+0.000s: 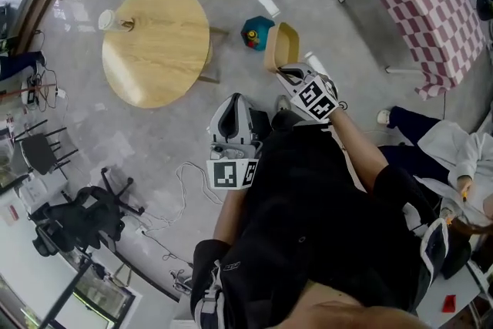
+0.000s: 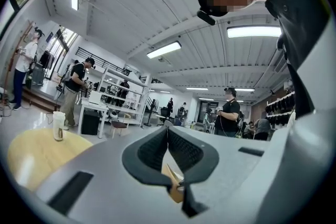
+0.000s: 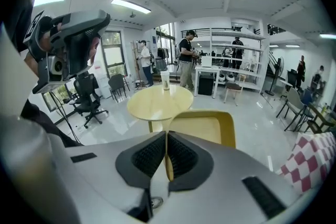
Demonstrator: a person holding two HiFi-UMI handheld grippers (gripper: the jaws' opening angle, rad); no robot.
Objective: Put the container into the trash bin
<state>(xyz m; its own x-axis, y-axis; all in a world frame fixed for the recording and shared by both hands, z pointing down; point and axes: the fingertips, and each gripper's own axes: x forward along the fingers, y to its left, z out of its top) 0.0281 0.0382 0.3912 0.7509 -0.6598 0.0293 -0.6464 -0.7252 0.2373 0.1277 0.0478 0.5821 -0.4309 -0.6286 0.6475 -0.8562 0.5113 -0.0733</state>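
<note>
**Container in right tongs, bin close by: handling and markings**

1. Location. The container (image 1: 283, 47), a shallow tan tray with rounded corners and a raised rim, is off the floor in the right tongs (image 1: 289, 74), at 11 o'clock from them in the head view. A teal round vessel on the floor, judged to be the trash bin (image 1: 258, 32), stands just beside it at 10 o'clock. The round wooden worktop (image 1: 154, 42) lies at 9 o'clock and carries only a cup (image 1: 108, 19).

2. Tongs. The right tongs are pinching 1 edge of the container's rim, with the tray standing away beyond the tips. The left tongs (image 1: 235, 105) are pressed together and hold nothing. A tan sliver shows behind their tips, and its identity cannot be told.

3. Handling, as judged. The container holds its shape from a single rim pinch, so it is likely light and fairly stiff, with thin walls. The smooth surface may slip or swing. The rim is the sensible hold.

4. Markings. No brand or legible writing is found on the container or the bin. The cup's label is too small to read.
</note>
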